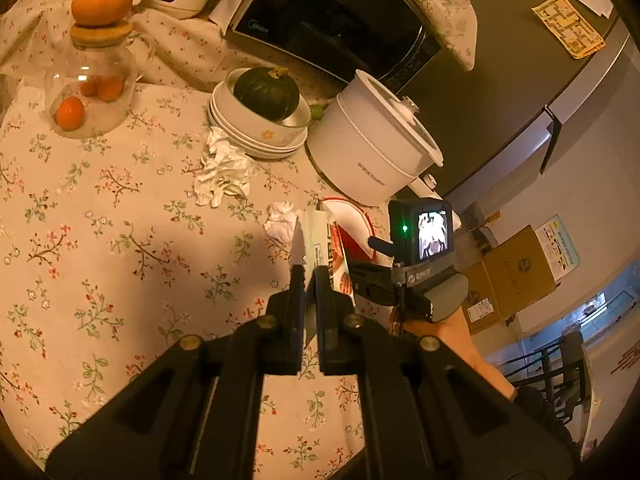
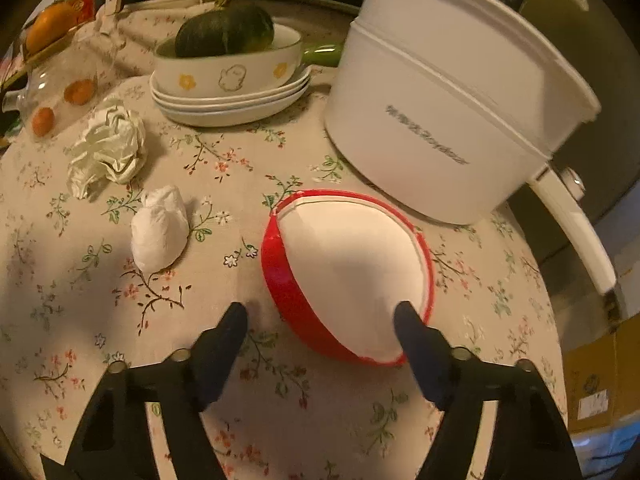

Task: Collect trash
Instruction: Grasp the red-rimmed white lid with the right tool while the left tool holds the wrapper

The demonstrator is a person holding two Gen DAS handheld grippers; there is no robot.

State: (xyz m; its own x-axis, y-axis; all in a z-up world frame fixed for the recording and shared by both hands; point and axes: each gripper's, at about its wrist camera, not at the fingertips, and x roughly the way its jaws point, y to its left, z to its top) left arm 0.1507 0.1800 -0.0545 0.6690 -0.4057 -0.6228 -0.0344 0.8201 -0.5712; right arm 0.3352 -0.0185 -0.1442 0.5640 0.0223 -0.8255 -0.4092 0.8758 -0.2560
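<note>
My left gripper point(image 1: 308, 276) is shut on a white and red snack wrapper point(image 1: 324, 240), which stands up from between its fingers above the floral tablecloth. My right gripper point(image 2: 320, 312) is open and straddles the near rim of a red paper bowl point(image 2: 292, 292) with a white inside. One fingertip is outside on the cloth, the other over the bowl's inside, and neither pad presses the wall. A small tissue ball point(image 2: 160, 228) lies left of the bowl. A larger crumpled white sheet point(image 2: 108, 148) lies further back.
A white electric pot point(image 2: 440, 100) stands right behind the bowl, its handle over the table edge. Stacked dishes point(image 2: 228, 100) hold a green squash point(image 2: 224, 32). A glass jar point(image 1: 88, 92) of oranges is far left, a microwave point(image 1: 332, 20) behind. Cardboard boxes point(image 1: 516, 272) sit past the edge.
</note>
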